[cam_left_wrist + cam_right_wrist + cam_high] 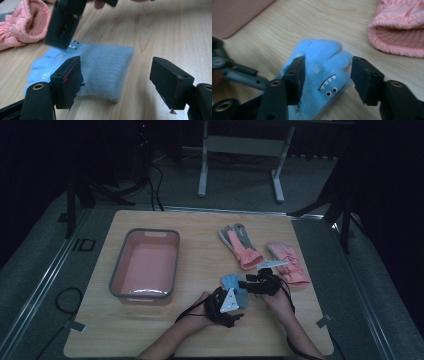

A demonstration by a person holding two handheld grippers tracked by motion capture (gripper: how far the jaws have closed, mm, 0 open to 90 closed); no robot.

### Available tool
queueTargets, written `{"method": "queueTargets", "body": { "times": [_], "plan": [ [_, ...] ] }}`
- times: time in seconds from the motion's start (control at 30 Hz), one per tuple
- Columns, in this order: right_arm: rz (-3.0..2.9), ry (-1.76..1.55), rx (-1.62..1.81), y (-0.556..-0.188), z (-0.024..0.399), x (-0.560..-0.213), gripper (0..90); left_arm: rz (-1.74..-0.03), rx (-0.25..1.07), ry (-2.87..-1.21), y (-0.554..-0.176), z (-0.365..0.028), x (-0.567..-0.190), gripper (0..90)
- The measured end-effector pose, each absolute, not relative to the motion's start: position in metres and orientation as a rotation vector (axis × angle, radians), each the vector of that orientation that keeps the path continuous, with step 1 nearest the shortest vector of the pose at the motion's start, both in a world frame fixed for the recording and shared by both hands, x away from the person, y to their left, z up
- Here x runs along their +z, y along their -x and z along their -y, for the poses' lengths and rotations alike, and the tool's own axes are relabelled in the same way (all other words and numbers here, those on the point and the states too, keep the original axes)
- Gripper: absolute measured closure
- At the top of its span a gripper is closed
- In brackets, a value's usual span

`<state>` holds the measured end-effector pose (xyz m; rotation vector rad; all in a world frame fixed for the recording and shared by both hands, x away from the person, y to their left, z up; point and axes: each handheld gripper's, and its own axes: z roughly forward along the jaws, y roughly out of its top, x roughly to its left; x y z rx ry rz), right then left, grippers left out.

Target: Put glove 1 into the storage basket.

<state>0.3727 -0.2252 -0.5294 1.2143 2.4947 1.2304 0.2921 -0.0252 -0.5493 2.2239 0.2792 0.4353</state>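
Observation:
A fluffy blue glove (pixel 231 281) with a small monster face lies flat on the wooden table (pixel 200 335), near the front. My left gripper (pixel 239 295) comes at its cuff end from the front. In the left gripper view the cuff of the blue glove (pixel 105 65) lies between the left gripper's (pixel 118 83) jaws, with the left jaw over it and the right jaw well apart from it. My right gripper (pixel 246 284) reaches in from the right. Its jaws straddle the finger end of the blue glove (pixel 324 65) in the right gripper view, where the right gripper (pixel 328 80) stands open.
A pink tub (pixel 145 265) with a grey rim stands to the left. A grey and pink glove (pixel 240 245) and a pink glove (pixel 287 262) lie behind and right of the grippers. The pink cuff (pixel 399 35) is close to the blue glove.

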Motion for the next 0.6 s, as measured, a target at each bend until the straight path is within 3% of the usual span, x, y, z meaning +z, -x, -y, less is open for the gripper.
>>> {"method": "queueTargets", "body": {
  "times": [0.43,0.53,0.6],
  "plan": [
    [-2.493,-1.228,1.134,-0.375,0.207,-0.550,37.9,-0.168,0.504,-2.327,-0.294,0.027,-0.556,43.7],
    [-2.495,-1.191,1.114,-0.372,0.204,-0.550,40.8,-0.160,0.528,-2.339,-0.293,0.027,-0.555,53.0],
    [-2.504,-1.171,1.108,-0.371,0.202,-0.550,48.7,-0.185,0.507,-2.344,-0.296,0.025,-0.555,60.0]
  ]
}}
